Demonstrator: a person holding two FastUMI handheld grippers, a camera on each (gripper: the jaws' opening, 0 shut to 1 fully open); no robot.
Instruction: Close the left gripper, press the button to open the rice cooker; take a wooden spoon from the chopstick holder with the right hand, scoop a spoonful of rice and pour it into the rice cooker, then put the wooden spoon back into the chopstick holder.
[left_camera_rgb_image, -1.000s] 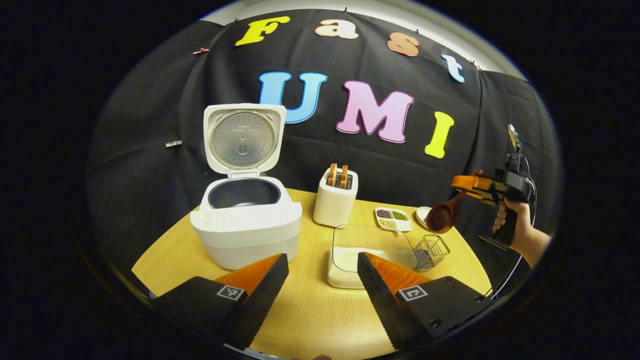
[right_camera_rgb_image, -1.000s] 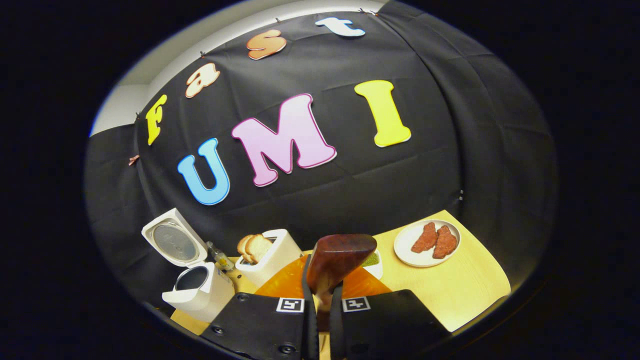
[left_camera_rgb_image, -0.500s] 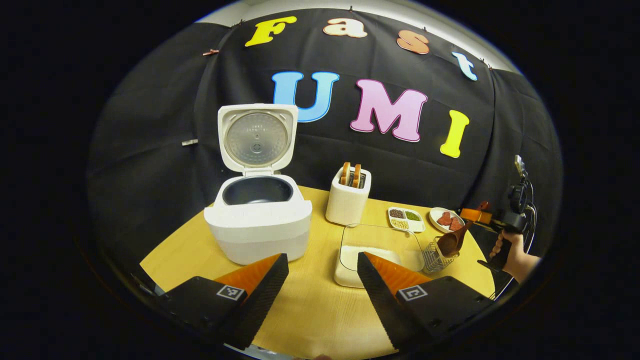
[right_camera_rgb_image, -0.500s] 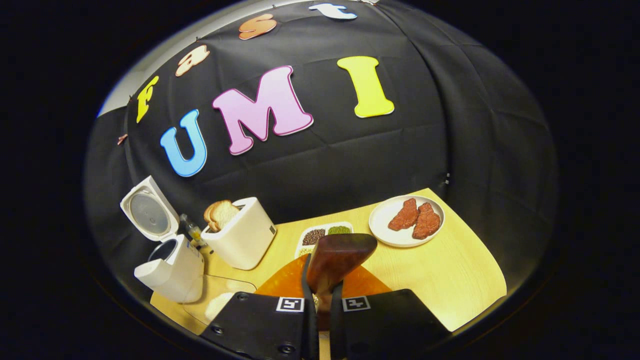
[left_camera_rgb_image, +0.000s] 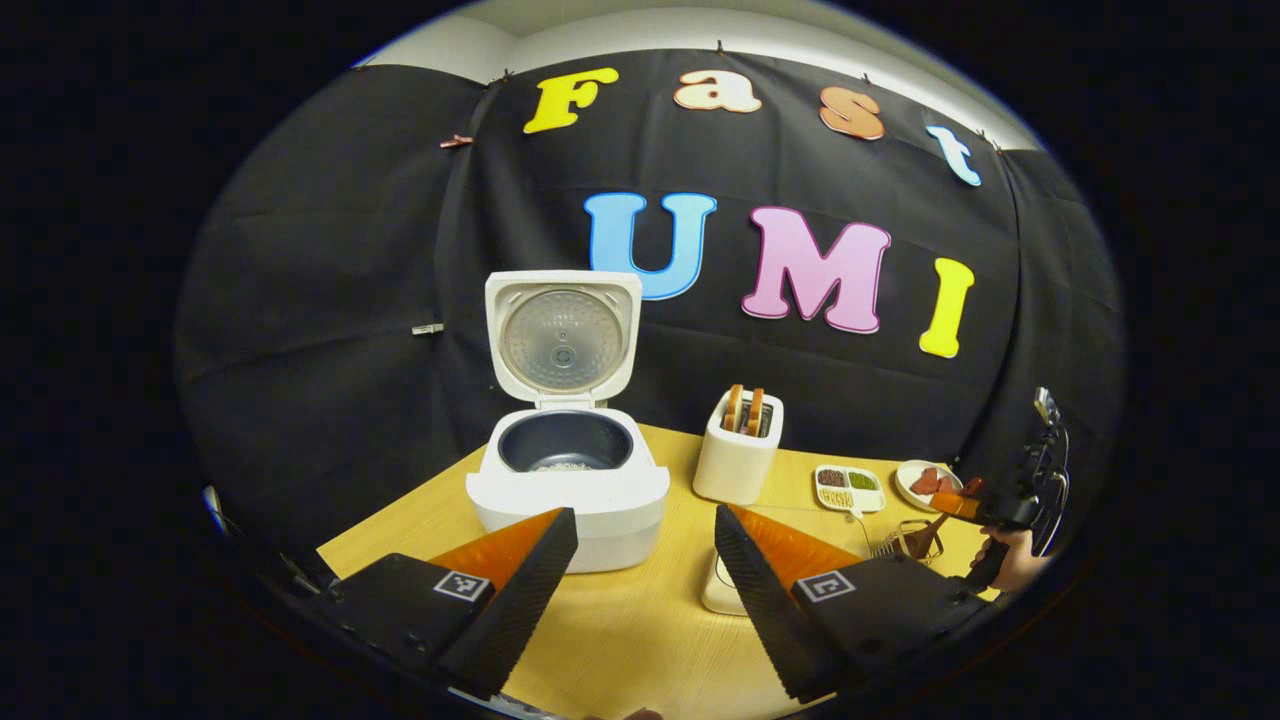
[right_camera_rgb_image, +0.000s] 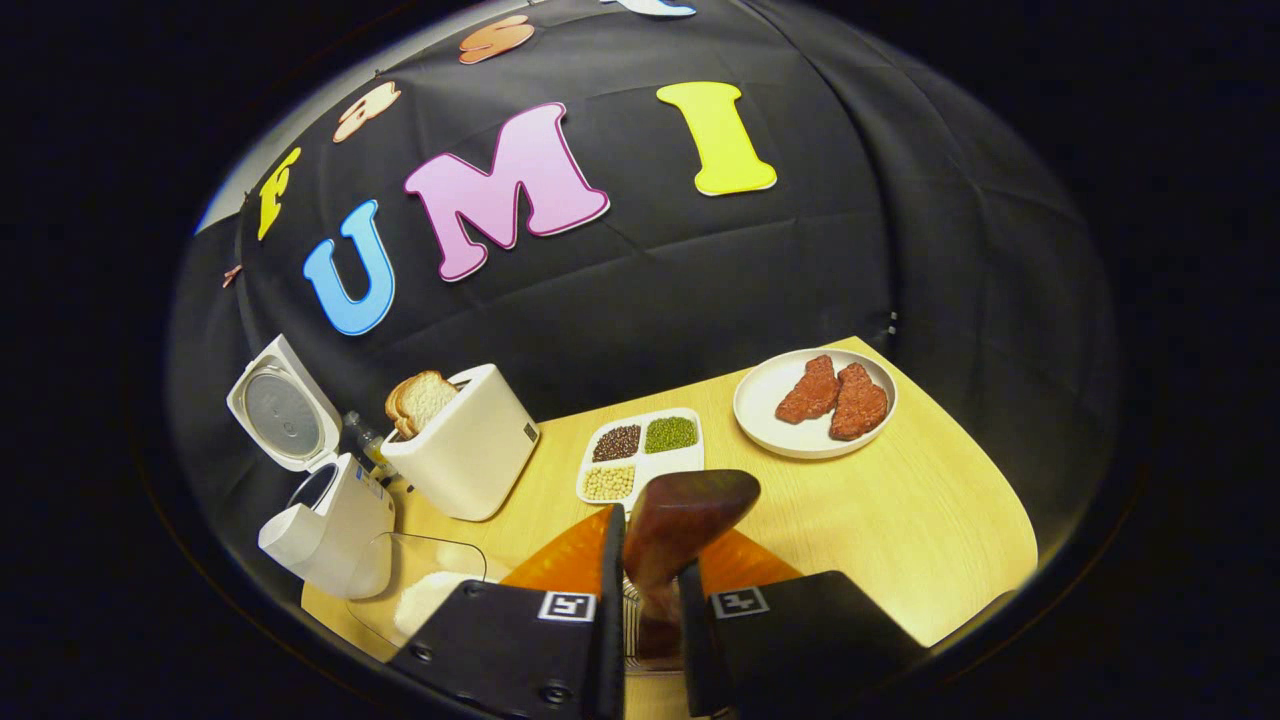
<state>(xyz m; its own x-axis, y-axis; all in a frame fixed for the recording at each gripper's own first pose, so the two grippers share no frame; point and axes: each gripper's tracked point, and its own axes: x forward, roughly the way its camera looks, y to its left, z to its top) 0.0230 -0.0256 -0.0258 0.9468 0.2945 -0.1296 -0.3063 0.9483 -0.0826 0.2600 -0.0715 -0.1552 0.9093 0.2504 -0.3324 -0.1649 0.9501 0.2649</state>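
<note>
Rice cooker stands open on the bench, lid upright; a little pale rice appears to lie in its dark pot, so the pouring step is judged done. Left tongs hang empty above the bench with the fingers spread well apart. Right tongs grip the wooden spoon by its handle, bowl uppermost. In the left gripper view the spoon sits at the wire chopstick holder, beside the rice tray; whether it rests inside yet cannot be told. The gap between the right fingers looks slightly wide, but release is not evident. Remaining, by judgement: seat the spoon in the holder and let go.
</note>
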